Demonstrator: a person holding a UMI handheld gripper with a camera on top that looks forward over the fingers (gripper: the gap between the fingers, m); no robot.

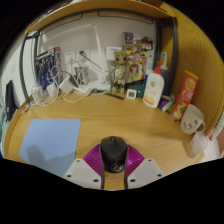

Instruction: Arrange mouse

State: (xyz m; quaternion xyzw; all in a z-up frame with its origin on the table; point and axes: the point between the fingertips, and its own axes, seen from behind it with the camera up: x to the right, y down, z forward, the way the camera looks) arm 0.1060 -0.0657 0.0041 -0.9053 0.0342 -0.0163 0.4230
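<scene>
A black computer mouse (pixel 113 153) sits between my gripper's (pixel 113 163) two fingers. Both magenta pads (pixel 92 160) press against its sides and curve around it. The gripper is shut on the mouse, low over the wooden desk (pixel 120 118), near its front edge. A light blue mouse mat (pixel 50 138) lies on the desk to the left of the fingers, apart from the mouse.
Along the back of the desk stand a wooden figure (pixel 120 68), a white bottle (pixel 153 88), a small white clock (pixel 131 93) and an orange box (pixel 187 88). A white mug (pixel 193 122) stands at the right. Cables and white adapters (pixel 68 86) lie at the back left.
</scene>
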